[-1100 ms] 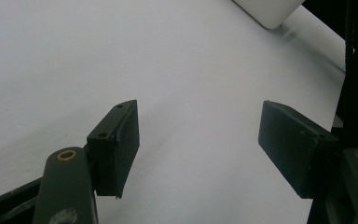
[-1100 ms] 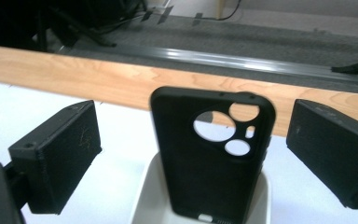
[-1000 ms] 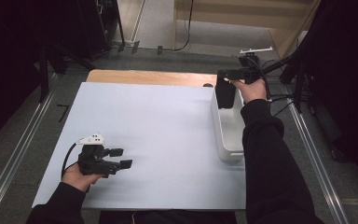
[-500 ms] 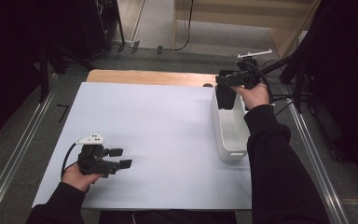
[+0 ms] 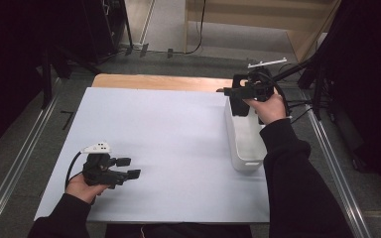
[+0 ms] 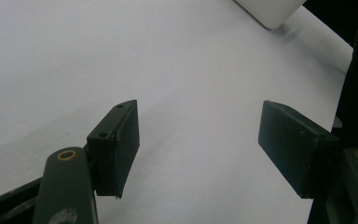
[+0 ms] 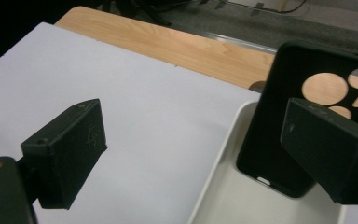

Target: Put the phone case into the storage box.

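A black phone case (image 7: 279, 135) with round camera cut-outs stands upright in the far end of a white bin (image 7: 214, 177). My right gripper (image 7: 196, 126) is open above that end of the bin (image 5: 245, 144). Its jaws have just been closing, with nothing between the pads. The case (image 5: 238, 106) stands just beyond the right-hand jaw; I cannot tell whether they touch. Seen from above, the right gripper (image 5: 230, 91) points left. My left gripper (image 5: 130, 167) rests at the near left of the white board, open and empty (image 6: 198, 135).
A white board (image 5: 168, 134) covers most of the table, and a strip of wood (image 5: 158, 82) shows along its far edge. The bin's near corner (image 6: 270, 9) appears in the left gripper view. Metal rails (image 5: 20, 163) and dark stands flank the table.
The right hand and its gripper have shifted slightly toward the near side over the bin's far end. The left gripper has stayed put.
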`<state>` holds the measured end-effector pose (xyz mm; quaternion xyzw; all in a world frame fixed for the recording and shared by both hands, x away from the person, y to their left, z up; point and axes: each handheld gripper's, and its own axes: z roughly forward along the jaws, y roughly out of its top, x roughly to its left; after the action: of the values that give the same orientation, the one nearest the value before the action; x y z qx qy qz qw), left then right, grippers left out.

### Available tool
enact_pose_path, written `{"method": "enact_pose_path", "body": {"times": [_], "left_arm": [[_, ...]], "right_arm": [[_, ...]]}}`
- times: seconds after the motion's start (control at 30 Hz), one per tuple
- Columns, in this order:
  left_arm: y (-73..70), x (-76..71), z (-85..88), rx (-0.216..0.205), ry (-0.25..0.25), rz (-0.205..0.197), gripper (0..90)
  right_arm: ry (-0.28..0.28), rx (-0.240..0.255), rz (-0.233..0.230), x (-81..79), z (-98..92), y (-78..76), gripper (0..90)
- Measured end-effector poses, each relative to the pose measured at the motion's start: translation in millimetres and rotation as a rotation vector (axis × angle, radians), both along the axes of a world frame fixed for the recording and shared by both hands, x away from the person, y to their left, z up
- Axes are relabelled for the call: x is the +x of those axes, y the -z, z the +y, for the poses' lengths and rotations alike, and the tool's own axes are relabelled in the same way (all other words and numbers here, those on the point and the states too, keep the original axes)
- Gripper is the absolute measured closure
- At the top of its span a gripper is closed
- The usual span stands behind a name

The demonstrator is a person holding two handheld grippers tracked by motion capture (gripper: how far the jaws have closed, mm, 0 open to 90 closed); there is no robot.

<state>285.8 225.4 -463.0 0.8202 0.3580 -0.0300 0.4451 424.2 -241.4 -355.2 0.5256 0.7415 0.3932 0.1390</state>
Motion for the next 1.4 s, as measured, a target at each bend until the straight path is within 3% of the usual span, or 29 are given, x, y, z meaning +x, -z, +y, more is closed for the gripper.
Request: {"method": "enact_pose_path", "body": {"times": [0.1,0.77,0.93,1.4], "left_arm": [[-0.2,-0.1,0.1,0.003,0.001,0.001,28.7],[-0.4,1.0,1.4,0.001,0.003,0.008,28.7],[-0.7,0.9,1.8,0.002,0.001,0.011,28.7],[-1.5,1.3,2.2,0.004,0.006,0.011,28.7]], "right_arm": [[-0.024,0.005,-0.012,-5.2,4.0,0.0,12.2],[-0.189,0.028,0.0,-39.4,30.0,14.7,12.2],[-0.225,0.072,0.014,-46.4,36.3,18.8,12.7],[-0.267,0.11,0.037,-63.6,49.3,39.0,12.7]]}}
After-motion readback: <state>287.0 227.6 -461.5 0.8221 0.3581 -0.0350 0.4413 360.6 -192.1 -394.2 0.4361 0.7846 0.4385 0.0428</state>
